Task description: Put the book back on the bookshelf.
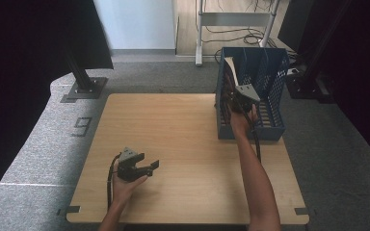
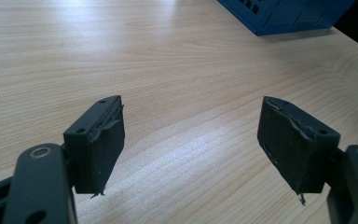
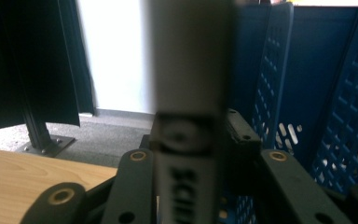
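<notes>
The right gripper (image 1: 234, 91) is up at the blue basket (image 1: 274, 126) on the far right side of the table (image 1: 183, 144). In the right gripper view its jaws stand close together with a thin book (image 3: 191, 93) between them. The book stands up on its edge, and I see its light spine with dark letters low down. The picture is too blurry to tell if the pads are squeezing the book or only sitting beside it. From the high view, a pale corner of the book (image 1: 231, 65) pokes up just over the near left part of the basket, so it looks partly inside.

The left gripper (image 1: 147, 168) rests low over the near left part of the table. Its jaws are wide apart and hold nothing. The rubber on its pads (image 2: 103, 149) looks torn at the edges.

I think the book is light and thin. It is probably stiff along the spine but floppy at the open pages. The cover may be smooth, so it could slip. The best place to hold it is near the spine, low down, with the pads flat on both covers. A gentle squeeze should be enough. It could tip over against the basket wall when it is let go
</notes>
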Motion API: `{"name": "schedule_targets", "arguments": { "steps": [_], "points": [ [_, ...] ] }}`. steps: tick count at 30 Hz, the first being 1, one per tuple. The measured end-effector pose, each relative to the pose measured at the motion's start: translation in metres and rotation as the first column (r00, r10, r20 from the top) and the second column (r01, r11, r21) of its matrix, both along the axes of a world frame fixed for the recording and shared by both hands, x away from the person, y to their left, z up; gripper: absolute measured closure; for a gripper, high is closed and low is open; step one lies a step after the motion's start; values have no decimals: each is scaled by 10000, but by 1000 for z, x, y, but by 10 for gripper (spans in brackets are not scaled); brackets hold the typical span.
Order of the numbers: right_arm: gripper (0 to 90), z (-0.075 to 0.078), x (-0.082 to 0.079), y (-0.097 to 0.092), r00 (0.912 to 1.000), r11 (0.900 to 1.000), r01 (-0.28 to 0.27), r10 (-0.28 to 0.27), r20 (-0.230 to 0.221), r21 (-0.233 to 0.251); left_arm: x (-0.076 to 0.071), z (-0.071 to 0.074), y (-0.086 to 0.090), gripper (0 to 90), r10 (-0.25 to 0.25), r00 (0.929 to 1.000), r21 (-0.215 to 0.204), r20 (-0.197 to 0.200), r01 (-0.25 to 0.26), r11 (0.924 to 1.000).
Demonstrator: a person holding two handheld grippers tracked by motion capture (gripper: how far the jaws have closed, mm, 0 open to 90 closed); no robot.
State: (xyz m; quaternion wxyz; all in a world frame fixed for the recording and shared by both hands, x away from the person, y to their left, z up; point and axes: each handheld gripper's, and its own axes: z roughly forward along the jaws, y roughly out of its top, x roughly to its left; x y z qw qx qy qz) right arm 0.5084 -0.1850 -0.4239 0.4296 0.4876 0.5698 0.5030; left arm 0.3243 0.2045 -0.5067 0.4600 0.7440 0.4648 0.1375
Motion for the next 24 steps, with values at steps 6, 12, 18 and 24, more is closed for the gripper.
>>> {"name": "schedule_targets", "arguments": {
  "steps": [6,12,18,24],
  "points": [
    [814,2,2,-2,9990,9990,433,-435,-124,-143,1,-1,0,232,14,10000,0,-26,-14,10000],
    [816,3,8,0,9975,9976,692,-691,115,-57,2,-2,-2,232,-46,10000,39,-48,47,10000],
    [817,6,19,4,9932,9937,1107,-1099,392,-198,2,-1,3,233,99,10000,-8,4,-99,10000],
    [817,6,31,0,9866,9879,1552,-1553,496,75,3,-1,8,233,232,9997,-58,-20,-232,9997]
  ]
}}
